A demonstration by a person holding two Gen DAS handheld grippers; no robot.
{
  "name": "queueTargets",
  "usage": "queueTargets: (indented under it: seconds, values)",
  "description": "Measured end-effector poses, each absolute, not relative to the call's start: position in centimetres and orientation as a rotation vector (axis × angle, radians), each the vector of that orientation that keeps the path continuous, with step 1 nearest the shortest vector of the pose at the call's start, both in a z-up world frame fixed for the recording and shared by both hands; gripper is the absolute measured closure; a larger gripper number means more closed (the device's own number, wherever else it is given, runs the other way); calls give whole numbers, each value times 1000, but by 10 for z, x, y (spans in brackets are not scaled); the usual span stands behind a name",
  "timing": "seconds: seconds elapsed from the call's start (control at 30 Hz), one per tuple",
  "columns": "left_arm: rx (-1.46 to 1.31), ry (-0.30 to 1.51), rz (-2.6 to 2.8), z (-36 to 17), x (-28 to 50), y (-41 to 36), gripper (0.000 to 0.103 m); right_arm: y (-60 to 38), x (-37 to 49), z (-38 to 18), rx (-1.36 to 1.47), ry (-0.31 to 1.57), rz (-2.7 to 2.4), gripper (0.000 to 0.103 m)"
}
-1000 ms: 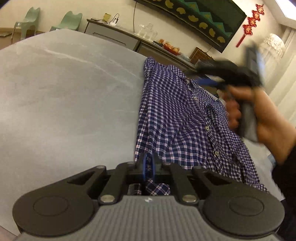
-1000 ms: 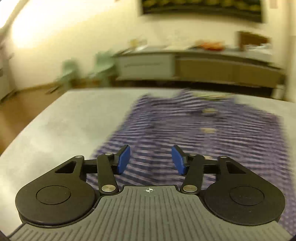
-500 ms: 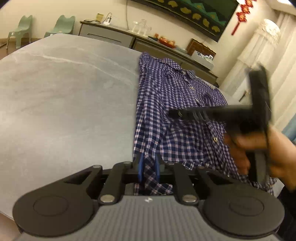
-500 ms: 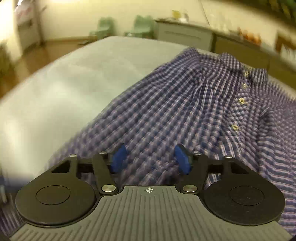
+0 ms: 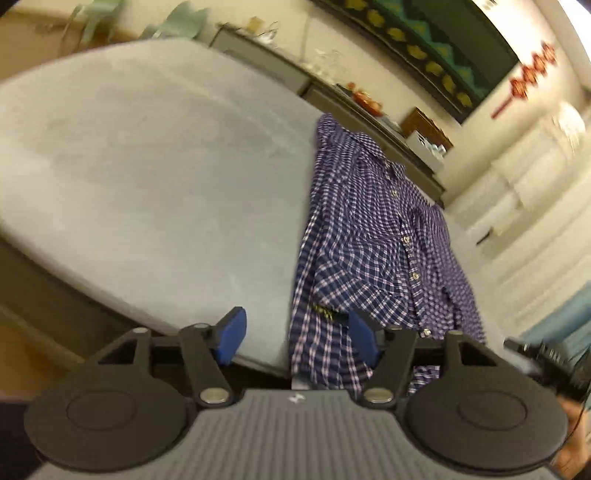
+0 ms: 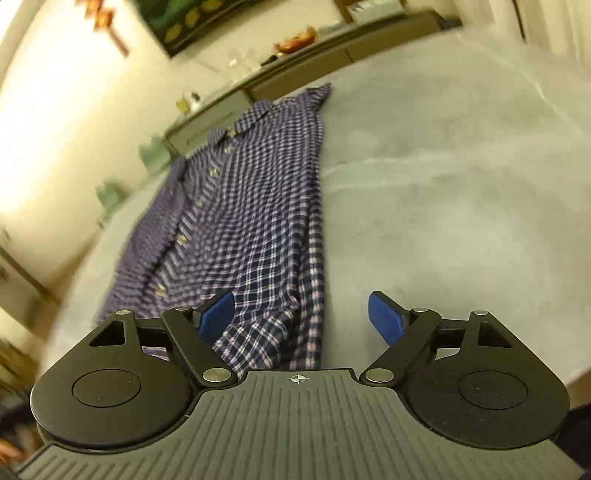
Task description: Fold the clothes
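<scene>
A blue and white checked shirt (image 5: 373, 236) lies lengthwise on the grey table (image 5: 147, 170), buttons up, collar at the far end. Its near hem hangs over the table's front edge. My left gripper (image 5: 297, 338) is at that hem with its jaws opening; the cloth sits loose between the blue pads (image 5: 231, 336), nearer the right one. In the right wrist view the same shirt (image 6: 255, 206) runs away from me. My right gripper (image 6: 301, 319) hovers over the shirt's near right edge, jaws opening wide, with the cloth beneath them and not gripped.
A long sideboard (image 5: 280, 70) with glassware and fruit stands against the far wall under a dark wall hanging (image 5: 424, 40). Pale green chairs (image 5: 181, 26) stand at the back left. Bare grey tabletop (image 6: 443, 192) stretches beside the shirt. Part of the other gripper (image 5: 543, 356) shows at the left view's right edge.
My left gripper has let go of the shirt's hem and opened. My right gripper swept from above the shirt down to its near right edge, rolling and opening wider; the shirt lies flatter.
</scene>
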State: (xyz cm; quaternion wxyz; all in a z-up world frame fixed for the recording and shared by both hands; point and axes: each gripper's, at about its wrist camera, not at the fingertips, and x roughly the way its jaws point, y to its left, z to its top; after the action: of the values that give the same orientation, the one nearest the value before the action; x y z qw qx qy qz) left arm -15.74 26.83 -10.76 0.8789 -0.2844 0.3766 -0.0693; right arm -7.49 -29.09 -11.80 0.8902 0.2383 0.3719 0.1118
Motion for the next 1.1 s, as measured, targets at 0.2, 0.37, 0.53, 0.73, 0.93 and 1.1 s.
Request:
queueTargets:
  seconds: [0.2,0.37,0.53,0.73,0.93,1.1]
  values:
    - [-641,814,-104,-111,-169,270,40,-304,-93,-127,579,820,263,19]
    - [-636,876,-158,-120,-168,259,40,-297,-105,-138,554,860,359,19]
    - [-703,911,-150,-134,-162,256,39,-303,-125,-145,616,909,459,19]
    - [-715,929,-175,-143,-152,245,51,-298,-116,-173,619,1038,429,22]
    - [-687,932,-212,-141,-155,239,99,-278,-111,-185,594,1084,499,89]
    - [-726,890,-250,-125,-164,240,101,-271,-115,-172,569,1051,569,99]
